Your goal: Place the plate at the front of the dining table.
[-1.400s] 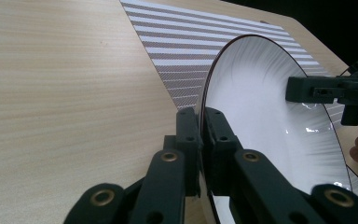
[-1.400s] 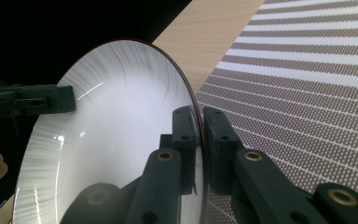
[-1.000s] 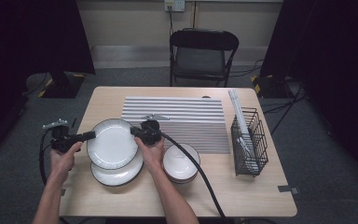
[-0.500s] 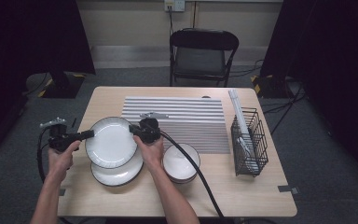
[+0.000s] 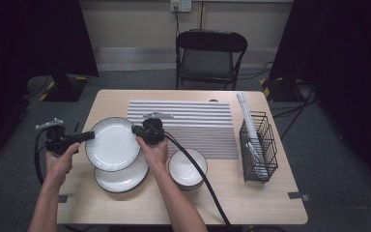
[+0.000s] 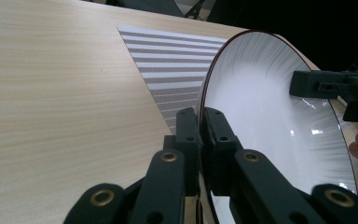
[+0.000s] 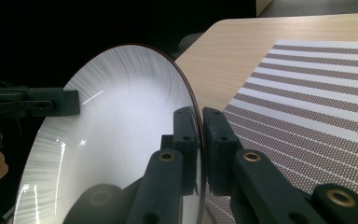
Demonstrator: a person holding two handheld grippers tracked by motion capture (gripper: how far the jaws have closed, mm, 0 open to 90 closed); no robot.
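The left gripper [image 5: 91, 136] and right gripper [image 5: 136, 130] each clamp opposite rims of the round white dark-edged plate [image 5: 112, 144] held between them.

I see an upper plate [image 5: 112, 143] over a second plate [image 5: 121, 176] at my table's [image 5: 251, 203] left, bowl [image 5: 187, 167] just right of them, striped mat [image 5: 193, 126] behind, wire rack [image 5: 258, 147] at right, chair [image 5: 208, 58] beyond the far edge.
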